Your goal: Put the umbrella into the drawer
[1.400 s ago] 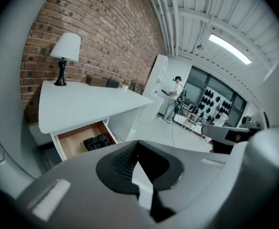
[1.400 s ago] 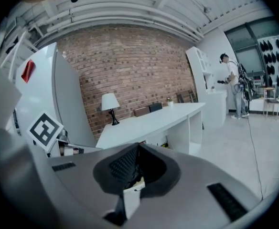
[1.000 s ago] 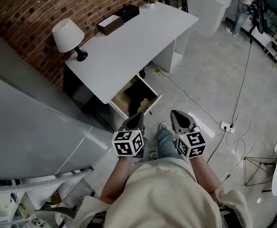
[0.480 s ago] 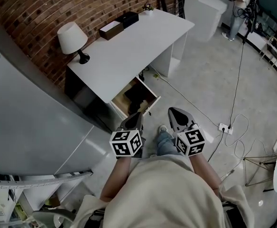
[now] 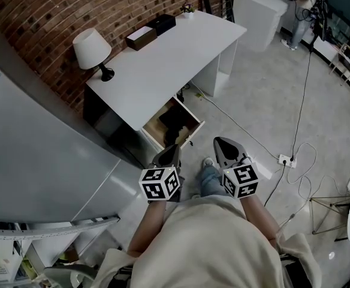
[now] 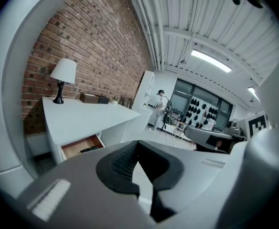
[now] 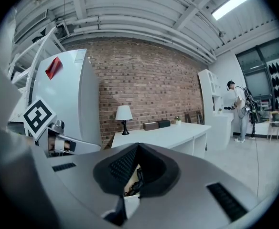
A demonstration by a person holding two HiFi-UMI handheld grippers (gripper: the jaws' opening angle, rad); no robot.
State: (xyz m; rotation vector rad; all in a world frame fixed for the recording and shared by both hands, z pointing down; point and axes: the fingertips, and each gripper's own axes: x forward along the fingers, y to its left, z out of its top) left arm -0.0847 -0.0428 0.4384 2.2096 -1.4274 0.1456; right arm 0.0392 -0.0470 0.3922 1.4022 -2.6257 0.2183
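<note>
The left gripper (image 5: 174, 148) and right gripper (image 5: 219, 141) (2 in all, side by side above the floor) are each clamped shut on nothing, while 1 dark umbrella (image 5: 174, 120) lies in the 1 open drawer (image 5: 192, 134) under the desk's (image 5: 163, 62) front edge, with 1 lamp (image 5: 91, 48) at its back corner.

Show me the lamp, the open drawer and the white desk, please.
lamp (image 5: 91, 44), head view, on its white shade.
open drawer (image 5: 156, 126), head view, on its bare wooden bottom.
white desk (image 5: 163, 59), head view, on the middle of its top.
</note>
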